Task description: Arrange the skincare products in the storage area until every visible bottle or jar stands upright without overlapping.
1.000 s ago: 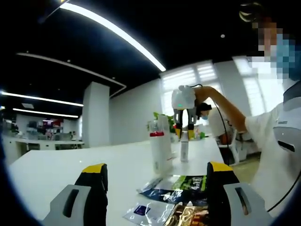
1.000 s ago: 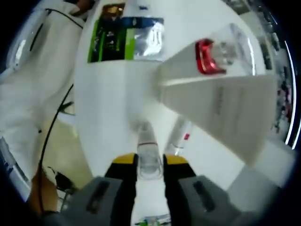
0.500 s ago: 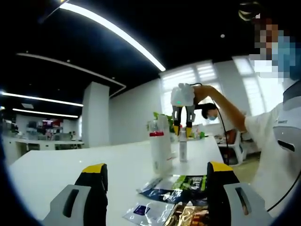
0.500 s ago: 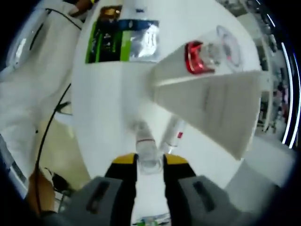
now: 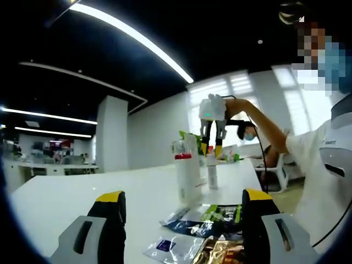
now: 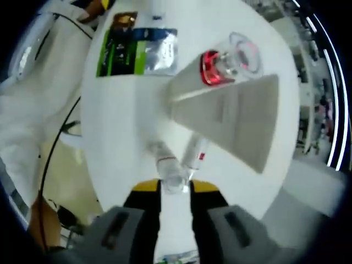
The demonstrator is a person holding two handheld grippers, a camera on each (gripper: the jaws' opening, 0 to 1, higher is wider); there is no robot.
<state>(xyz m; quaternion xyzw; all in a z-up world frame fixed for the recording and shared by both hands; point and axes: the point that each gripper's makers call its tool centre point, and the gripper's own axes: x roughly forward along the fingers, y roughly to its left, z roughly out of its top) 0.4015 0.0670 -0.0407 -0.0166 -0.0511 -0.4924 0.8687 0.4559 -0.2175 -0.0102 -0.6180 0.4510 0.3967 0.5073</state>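
Note:
A small clear bottle (image 6: 169,169) stands upright on the white table (image 6: 121,121), just past the tips of my right gripper (image 6: 175,188), which hangs above it, open, with nothing between its fingers. A thin white tube (image 6: 193,155) with a red mark stands right beside that bottle. From the left gripper view, the right gripper (image 5: 211,149) hovers over the small bottle (image 5: 212,173). A tall white box (image 5: 190,173) stands to its left with a red-collared bottle (image 5: 182,159) against it. My left gripper (image 5: 186,215) is low over the near table, open wide.
Flat sachets lie on the table: a green one (image 6: 118,52), a silver-blue one (image 6: 159,48) and a gold one (image 6: 124,19); they sit between my left jaws (image 5: 212,213). A person's arm (image 5: 264,129) holds the right gripper. The table edge (image 6: 91,181) runs left of the bottles.
The right gripper has let go of the small clear bottle and risen off it; the bottle stays standing on the table. The left gripper has not moved.

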